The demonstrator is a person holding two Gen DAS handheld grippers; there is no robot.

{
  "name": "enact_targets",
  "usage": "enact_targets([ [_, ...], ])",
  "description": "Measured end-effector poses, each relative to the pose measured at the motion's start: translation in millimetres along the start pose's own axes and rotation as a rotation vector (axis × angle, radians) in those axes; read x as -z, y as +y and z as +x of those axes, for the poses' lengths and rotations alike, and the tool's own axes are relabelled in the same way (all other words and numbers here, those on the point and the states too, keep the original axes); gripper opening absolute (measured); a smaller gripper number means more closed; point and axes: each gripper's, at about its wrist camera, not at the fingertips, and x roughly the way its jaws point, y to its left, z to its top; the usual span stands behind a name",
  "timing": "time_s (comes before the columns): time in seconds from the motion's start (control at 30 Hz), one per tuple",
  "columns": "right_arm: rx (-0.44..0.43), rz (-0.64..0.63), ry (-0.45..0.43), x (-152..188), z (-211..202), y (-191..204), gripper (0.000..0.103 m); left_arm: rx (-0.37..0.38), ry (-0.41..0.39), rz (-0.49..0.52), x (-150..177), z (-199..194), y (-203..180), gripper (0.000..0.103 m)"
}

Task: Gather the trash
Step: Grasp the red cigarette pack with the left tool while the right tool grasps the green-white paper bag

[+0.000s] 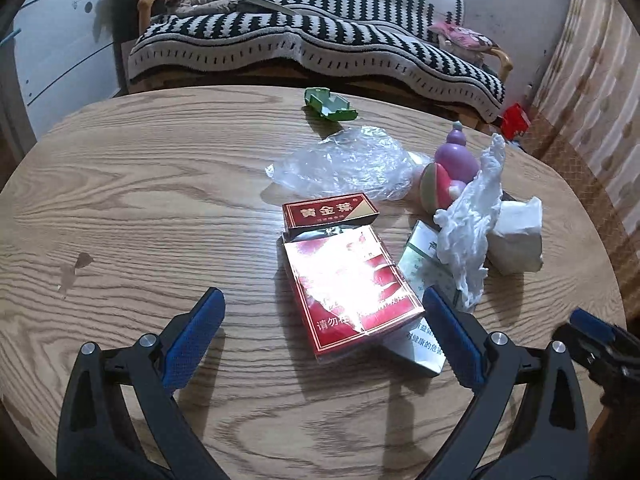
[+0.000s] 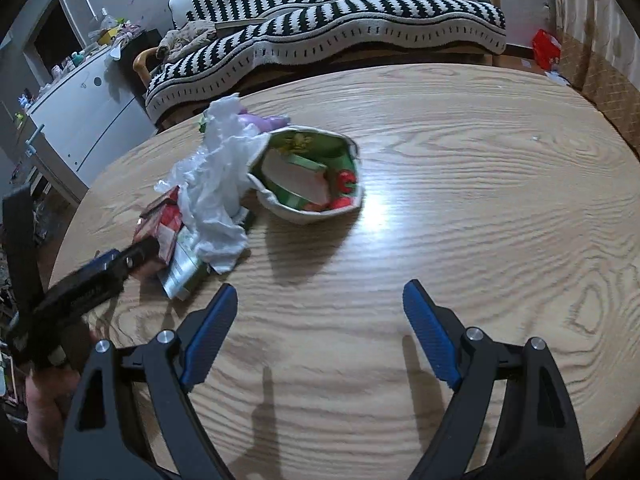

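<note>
A glossy red cardboard cigarette pack (image 1: 352,288), its lid flipped back and foil showing, lies flat on the oval wood-grain tabletop (image 1: 160,200) and serves as the landmark for the litter. The left gripper (image 1: 326,340) hangs just short of the pack with its jaws spread wide and nothing between them. The right gripper (image 2: 320,340) is likewise wide open and empty, over bare wood well to the right of the pack.

Just right of the pack, partly over a pale green-and-white carton (image 1: 420,268), sits a crumpled white tissue (image 1: 472,232); beyond the pack lies a clear crinkled plastic bag (image 1: 348,164), and farther beyond a torn green paper box (image 1: 328,106).

The pack is probably light and stiff but crushable, its film slippery; pinching across its two long edges looks safest. Tissue and bag are likely soft and featherweight, so a pinch on any raised fold should hold.
</note>
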Motion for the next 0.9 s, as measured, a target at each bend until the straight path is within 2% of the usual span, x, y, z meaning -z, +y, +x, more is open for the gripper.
enact_targets([
  [0.1, -0.028, 0.028, 0.002, -8, 10, 4, 0.082, 0.048, 0.022, 0.023, 1, 1, -1, 0.059],
  [0.33, -0.043, 0.098, -0.004, -26, 31, -1, 0.082, 0.045, -0.002, 0.060, 6, -16, 3, 0.058],
  [0.5, -0.124, 0.197, -0.001, -43, 50, -13, 0.082, 0.035, -0.022, 0.070, 7, -27, 12, 0.058],
  [0.8, -0.065, 0.137, -0.036, -64, 68, 3, 0.082, 0.036, -0.025, 0.086, 7, -30, 15, 0.058],
  [0.83, -0.071, 0.136, -0.037, -64, 69, 3, 0.075, 0.035, -0.027, 0.089, 7, -30, 14, 0.058],
  [0.87, -0.076, 0.137, -0.039, -65, 69, 3, 0.075, 0.036, -0.028, 0.092, 7, -30, 13, 0.058],
  [0.9, -0.086, 0.140, -0.044, -66, 68, 2, 0.070, 0.037, -0.027, 0.095, 7, -30, 12, 0.058],
])
